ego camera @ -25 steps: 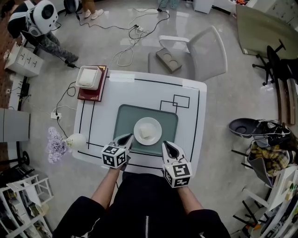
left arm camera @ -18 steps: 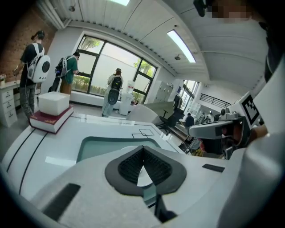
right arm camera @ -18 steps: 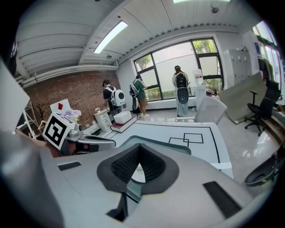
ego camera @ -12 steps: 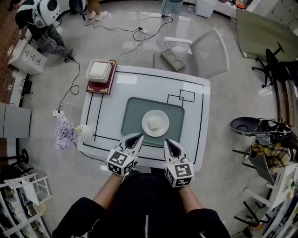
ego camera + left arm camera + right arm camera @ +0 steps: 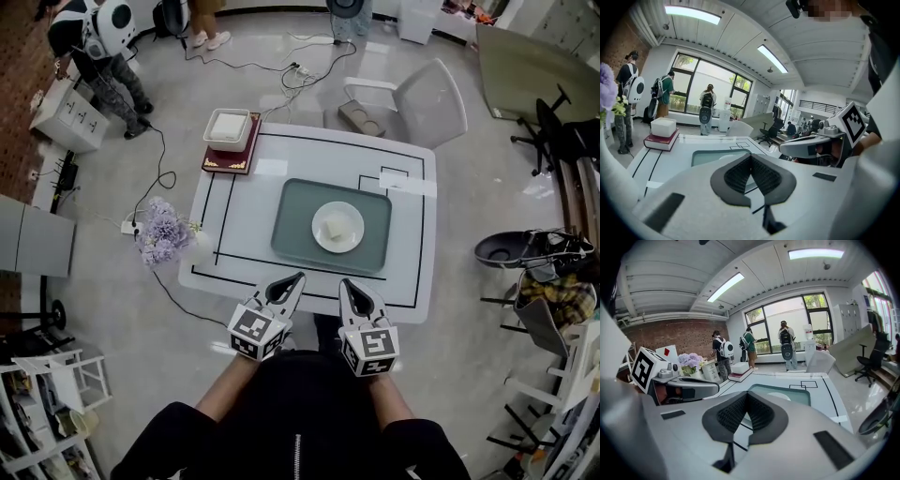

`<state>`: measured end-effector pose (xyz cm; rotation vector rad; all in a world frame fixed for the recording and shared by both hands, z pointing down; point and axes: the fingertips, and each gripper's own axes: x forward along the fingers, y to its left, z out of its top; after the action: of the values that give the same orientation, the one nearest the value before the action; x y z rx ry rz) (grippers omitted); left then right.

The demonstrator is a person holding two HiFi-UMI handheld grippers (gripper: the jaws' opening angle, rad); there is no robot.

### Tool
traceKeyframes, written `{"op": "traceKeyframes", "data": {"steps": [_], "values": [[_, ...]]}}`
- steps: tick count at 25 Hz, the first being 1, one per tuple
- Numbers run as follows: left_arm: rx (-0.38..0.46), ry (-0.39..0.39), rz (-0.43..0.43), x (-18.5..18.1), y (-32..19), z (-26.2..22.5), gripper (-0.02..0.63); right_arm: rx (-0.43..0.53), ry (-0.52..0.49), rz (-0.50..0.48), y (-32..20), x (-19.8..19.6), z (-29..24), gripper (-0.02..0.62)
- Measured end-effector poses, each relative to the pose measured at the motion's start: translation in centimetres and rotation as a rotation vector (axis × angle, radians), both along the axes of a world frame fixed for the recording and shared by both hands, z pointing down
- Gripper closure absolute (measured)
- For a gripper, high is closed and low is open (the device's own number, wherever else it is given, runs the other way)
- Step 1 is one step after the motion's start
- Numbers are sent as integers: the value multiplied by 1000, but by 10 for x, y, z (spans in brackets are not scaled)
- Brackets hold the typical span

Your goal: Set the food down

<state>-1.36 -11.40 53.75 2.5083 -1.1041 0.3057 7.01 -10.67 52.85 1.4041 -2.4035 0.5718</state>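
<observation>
A white plate [image 5: 338, 227] with a pale piece of food [image 5: 336, 229] rests on a grey-green tray [image 5: 292, 225] in the middle of the white table [image 5: 244, 220]. Both grippers hover just off the table's near edge, in front of my body. My left gripper [image 5: 296, 278] is shut and holds nothing; its pads [image 5: 740, 174] meet in its own view. My right gripper [image 5: 346, 284] is likewise shut and empty, with its pads [image 5: 757, 412] pressed together. The tray [image 5: 806, 395] and plate [image 5: 780, 396] lie beyond the right jaws.
A red book with a white box [image 5: 229, 129] on it sits at the table's far left corner. Purple flowers [image 5: 162, 234] stand at the left edge. A grey chair [image 5: 412, 101] is behind the table. Cables trail on the floor, and people [image 5: 103, 37] stand far left.
Both grippers have drawn back from the tray to beyond the table's near edge. The plate with the food stays on the tray. The view has shifted back and left.
</observation>
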Motion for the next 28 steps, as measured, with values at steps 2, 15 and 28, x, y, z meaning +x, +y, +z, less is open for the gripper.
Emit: {"op": "traceKeyframes", "data": {"steps": [2,15,28], "values": [[8,-9,6,-7,20,0,601,12,-5,3,17,-7,-3,588],[273,40,-20,-40,105,-65,601,281,-45,43,107,-23,-67,588],[322,43,17,-34,135,-77,601,319,-31,48,137,-27,-79,588]]}}
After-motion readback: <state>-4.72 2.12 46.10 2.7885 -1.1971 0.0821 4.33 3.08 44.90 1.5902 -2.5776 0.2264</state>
